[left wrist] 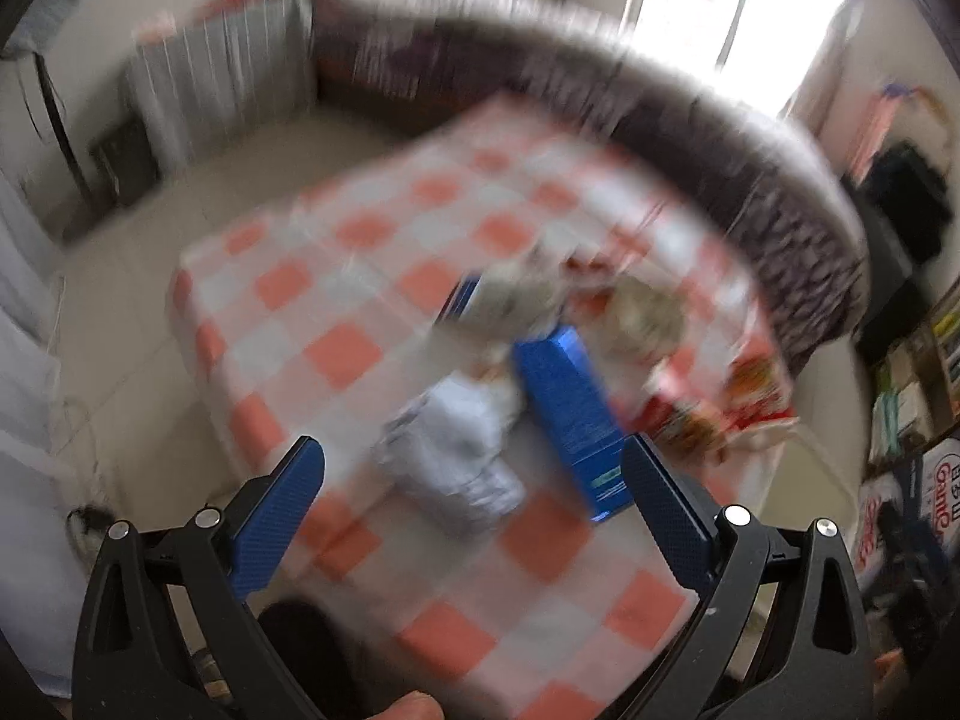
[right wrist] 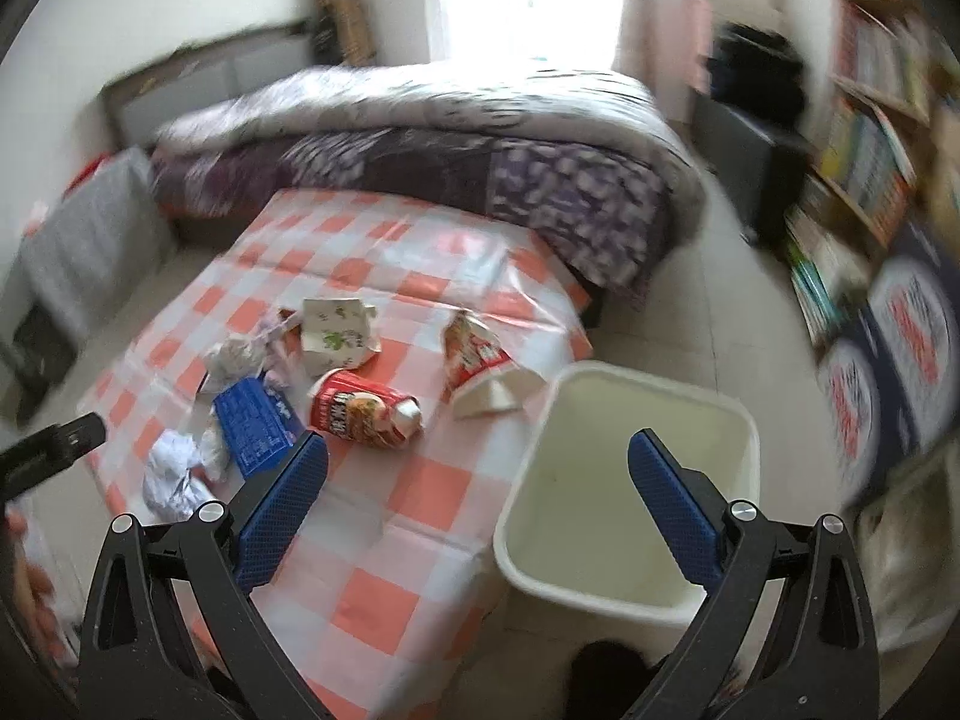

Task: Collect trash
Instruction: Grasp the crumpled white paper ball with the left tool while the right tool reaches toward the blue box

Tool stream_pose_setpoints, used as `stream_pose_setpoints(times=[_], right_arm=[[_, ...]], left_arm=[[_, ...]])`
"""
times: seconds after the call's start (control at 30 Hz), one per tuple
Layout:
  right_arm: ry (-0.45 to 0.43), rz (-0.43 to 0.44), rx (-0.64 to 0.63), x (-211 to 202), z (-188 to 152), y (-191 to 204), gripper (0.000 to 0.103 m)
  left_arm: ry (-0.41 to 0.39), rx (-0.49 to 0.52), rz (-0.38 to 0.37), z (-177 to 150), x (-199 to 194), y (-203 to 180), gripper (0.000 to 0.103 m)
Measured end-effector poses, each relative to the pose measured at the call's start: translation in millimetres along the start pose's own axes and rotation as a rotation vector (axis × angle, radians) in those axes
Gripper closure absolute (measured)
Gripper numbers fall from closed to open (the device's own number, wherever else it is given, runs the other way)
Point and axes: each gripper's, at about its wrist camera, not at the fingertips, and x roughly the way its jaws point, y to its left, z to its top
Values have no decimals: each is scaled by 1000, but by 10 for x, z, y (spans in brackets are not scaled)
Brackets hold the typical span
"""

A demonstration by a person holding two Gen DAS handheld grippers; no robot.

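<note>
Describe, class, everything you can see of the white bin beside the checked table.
The white bin looks like smooth plastic, roughly square with rounded corners and a thick rolled rim. It stands upright on the pale floor, close against the table's near right corner. Its mouth is open and no trash shows inside. The right gripper, jaws open, hovers above it without touching.

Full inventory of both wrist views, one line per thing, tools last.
table: 1, red-and-white checked cloth, centre.
bin: 1, cream, looks empty, on the floor at the table's right edge.
blue box: 1, lying flat, table left.
crumpled paper: 2 wads at least, white, one by the blue box, one behind it.
red cup: 1, on its side, table centre.
red carton: 1, torn, right of the cup.
pale carton: 1, green print, opened, behind the cup.
bed: 1, purple-grey quilt, behind the table.
bookshelf: 1, right wall.
left tool: blue fingers, open, empty, above the table.
right tool: blue fingers, open, empty, between table and bin.
</note>
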Motion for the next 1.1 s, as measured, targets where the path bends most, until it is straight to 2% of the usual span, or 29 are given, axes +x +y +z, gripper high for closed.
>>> stream_pose_setpoints(times=[0.07,0.2,0.27,0.3,0.4,0.43,0.47,0.57,0.6,0.63,0.67,0.7,0.8,0.97,1.1], right_arm=[[17,11,-85,73,150,88,7],[92,62,-243,422,219,287,7],[125,78,-255,581,200,342,7],[133,110,-237,675,141,348,7],[210,162,-171,908,89,398,7],[239,184,-150,973,99,437,7],[254,221,-133,1016,119,472,7],[267,249,-165,1075,117,633,7],[272,254,-179,1100,106,676,7],[277,258,-196,1124,91,731,7],[283,260,-217,1147,75,806,7],[289,268,-232,1164,64,861,7],[305,299,-258,1194,25,1003,7],[335,311,-296,1335,-71,1351,7],[337,272,-313,1463,-141,1582,7]], left_arm=[[119,-47,-27,62,233,157,7],[252,-95,-25,-79,712,324,7],[330,-173,-84,-112,889,388,7],[336,-204,-118,-113,941,390,7],[307,-254,-85,-109,1016,375,7],[307,-283,-97,-93,1041,381,7],[316,-312,-114,-93,1076,381,7],[389,-374,-152,-136,1283,394,8],[407,-375,-154,-142,1328,414,15],[424,-374,-155,-162,1350,448,26],[427,-372,-157,-162,1352,481,30],[419,-360,-165,-152,1327,514,41],[338,-296,-150,-43,1142,608,50],[234,-243,-153,130,944,717,52],[148,-198,-121,228,770,734,52]])
